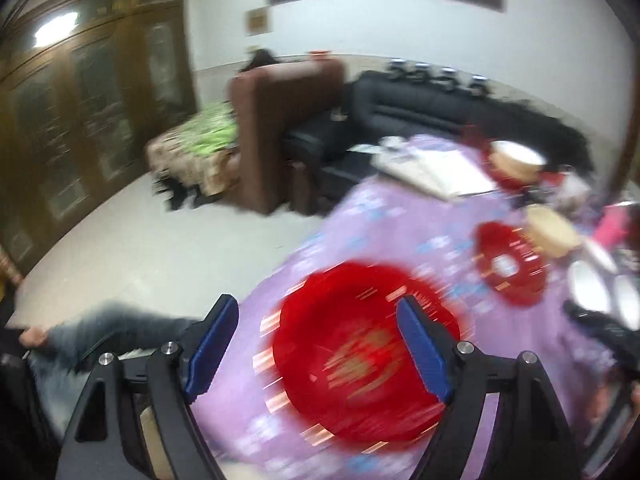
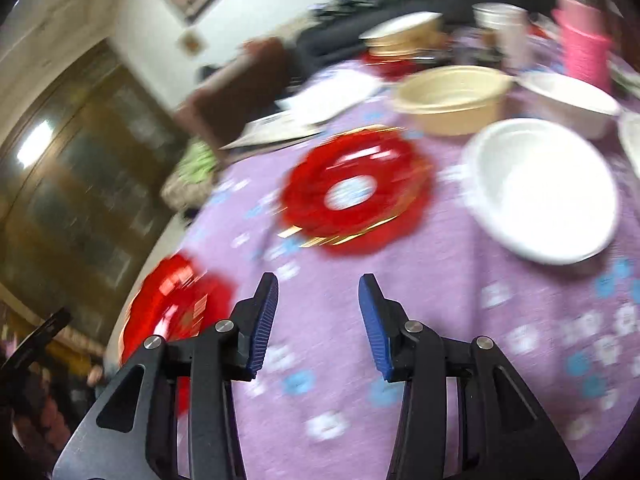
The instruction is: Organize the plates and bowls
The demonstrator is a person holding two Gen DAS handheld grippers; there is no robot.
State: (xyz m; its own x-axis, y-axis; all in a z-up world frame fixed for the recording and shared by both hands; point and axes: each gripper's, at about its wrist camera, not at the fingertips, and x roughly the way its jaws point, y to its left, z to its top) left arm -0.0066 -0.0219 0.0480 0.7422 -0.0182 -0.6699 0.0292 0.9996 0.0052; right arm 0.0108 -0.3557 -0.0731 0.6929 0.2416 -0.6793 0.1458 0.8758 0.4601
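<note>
My left gripper (image 1: 316,308) is open and empty above a large red plate (image 1: 360,356) at the near edge of the purple table. A second red plate (image 1: 510,262) lies farther right, with a tan bowl (image 1: 554,232) beside it. My right gripper (image 2: 318,286) is open and empty above bare cloth. Ahead of it lies the red plate with a clear centre (image 2: 356,192), a white plate (image 2: 544,192) to the right, and a tan bowl (image 2: 452,98) behind. The large red plate (image 2: 172,304) shows at the left. Both views are blurred.
The round table has a purple flowered cloth (image 2: 440,320). Another tan bowl on red plates (image 1: 516,160), papers (image 1: 436,172), white bowls (image 1: 592,288), a pink container (image 2: 584,48) and a white cup (image 2: 500,20) stand at the far side. A brown chair (image 1: 280,132) and a black sofa (image 1: 420,108) lie beyond.
</note>
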